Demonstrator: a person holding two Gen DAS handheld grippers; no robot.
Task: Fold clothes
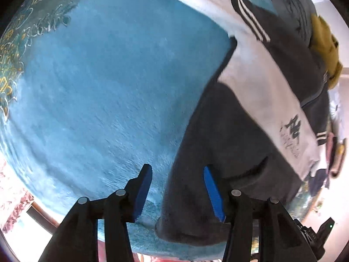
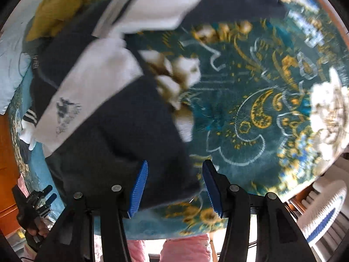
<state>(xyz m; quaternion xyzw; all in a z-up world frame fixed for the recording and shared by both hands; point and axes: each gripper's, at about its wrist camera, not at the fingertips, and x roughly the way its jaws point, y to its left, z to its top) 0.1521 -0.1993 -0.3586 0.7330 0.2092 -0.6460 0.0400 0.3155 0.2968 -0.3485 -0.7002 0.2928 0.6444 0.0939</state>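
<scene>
While the dark and white jacket (image 1: 250, 100) lay spread on the blue blanket (image 1: 109, 87), folding had hardly started. The left claw (image 1: 177, 187) and right claw (image 2: 174, 185) were both wide, each over a bottom corner, holding nothing.

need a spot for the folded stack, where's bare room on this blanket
Free: the plain blue blanket left of the dark jacket, up to its gold-patterned border. Crowded: the far right, where the jacket's white sleeve, grey clothes and a mustard garment pile up.

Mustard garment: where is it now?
Right wrist view, upper left: the mustard garment lies bunched beyond the navy-and-white jacket, at the blanket's far edge.
</scene>
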